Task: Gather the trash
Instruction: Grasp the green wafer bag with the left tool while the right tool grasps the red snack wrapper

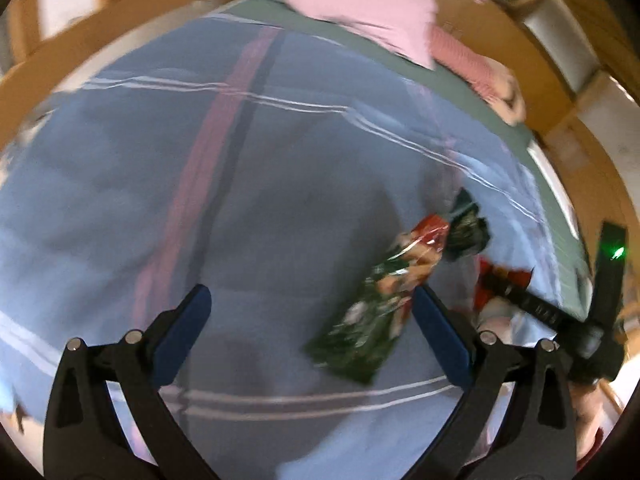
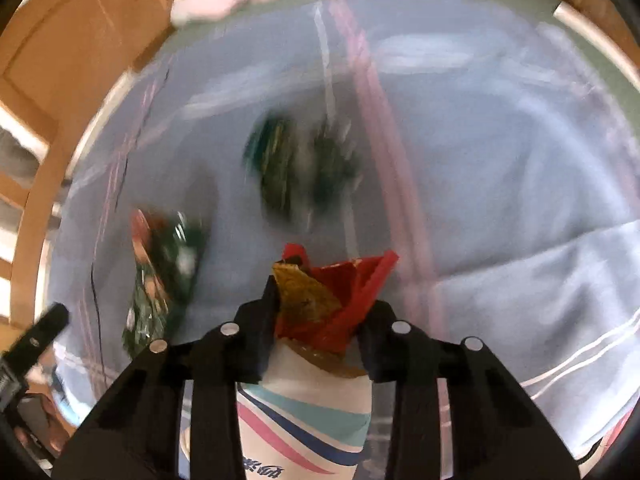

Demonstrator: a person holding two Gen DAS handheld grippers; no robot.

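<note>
Two grippers: I worked both over the bed.
Right gripper (image 2: 316, 320): clamped on a paper cup (image 2: 304, 412) stuffed with red wrappers (image 2: 344, 300), serving as my bin.
Left gripper (image 1: 310, 336): spread wide, empty, nearing the green snack bag (image 1: 360, 320).
Blue blanket (image 1: 120, 200): carried another crumpled green wrapper (image 2: 300, 168), uncollected.

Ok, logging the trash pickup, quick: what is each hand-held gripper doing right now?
Left hand-held gripper: open, holding nothing.
Right hand-held gripper: closed on a paper cup stuffed with wrappers.

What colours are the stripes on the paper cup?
Pink, dark blue and teal on the white paper cup, best seen in the right wrist view.
</note>
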